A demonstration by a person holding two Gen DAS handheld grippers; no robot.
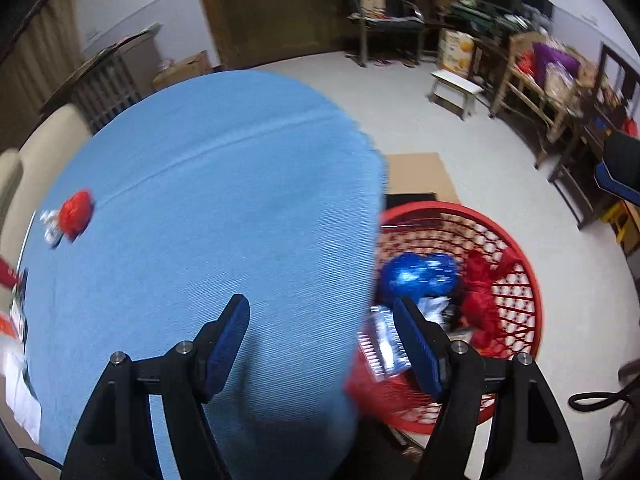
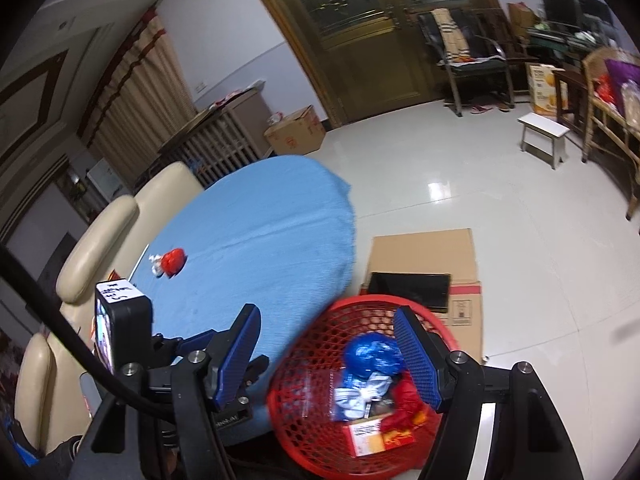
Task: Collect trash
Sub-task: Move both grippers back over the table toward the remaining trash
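A round table under a blue cloth (image 1: pixel 208 200) fills the left wrist view. One crumpled red and white wrapper (image 1: pixel 74 216) lies on it at the far left, also seen as the wrapper (image 2: pixel 170 262) in the right wrist view. A red mesh basket (image 1: pixel 520 248) stands on the floor beside the table, holding a blue bag (image 1: pixel 416 276), a red bag (image 1: pixel 484 280) and a clear packet (image 1: pixel 382 344). My left gripper (image 1: pixel 320 306) is open over the table's edge, with nothing between its pads. My right gripper (image 2: pixel 327 314) is open and empty above the basket (image 2: pixel 360 302).
Flattened cardboard (image 2: pixel 424 252) with a dark flat panel (image 2: pixel 408 290) lies on the floor behind the basket. A cream sofa (image 2: pixel 100 236) runs along the table's left side. Farther off stand a white stool (image 2: pixel 544 136), a cardboard box (image 2: pixel 296 130) and chairs by a wooden door.
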